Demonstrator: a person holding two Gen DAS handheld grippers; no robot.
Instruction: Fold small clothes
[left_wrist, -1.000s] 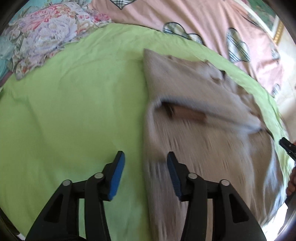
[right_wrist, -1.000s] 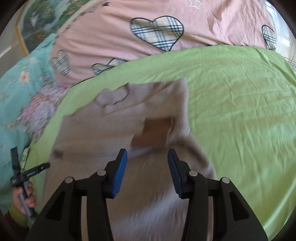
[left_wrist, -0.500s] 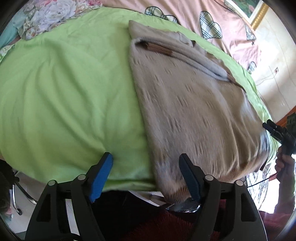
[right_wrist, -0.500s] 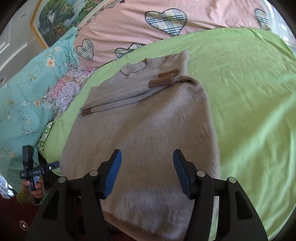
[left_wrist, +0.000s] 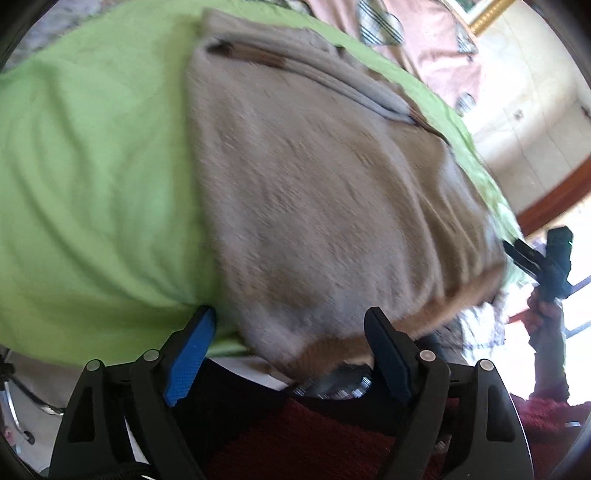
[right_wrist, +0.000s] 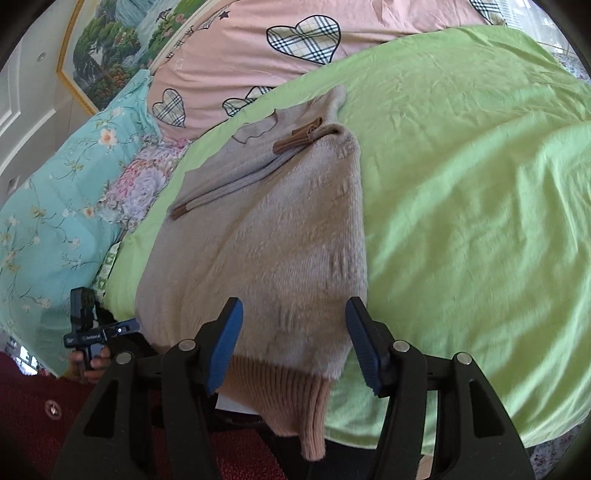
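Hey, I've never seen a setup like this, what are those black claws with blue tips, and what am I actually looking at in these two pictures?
Those claws are handheld grippers; a person holds one in each hand, and each carries a wide-angle camera looking along its two fingers. One picture comes from the left gripper, the other from the right gripper. Each view also catches the other gripper off to the side, in the person's hand. Both are open and hold nothing. In front of them a beige sweater lies on a green sheet, sleeves folded across it, its brownish ribbed hem hanging over the bed's near edge. Behind are a pink heart-patterned cover and a floral blanket.
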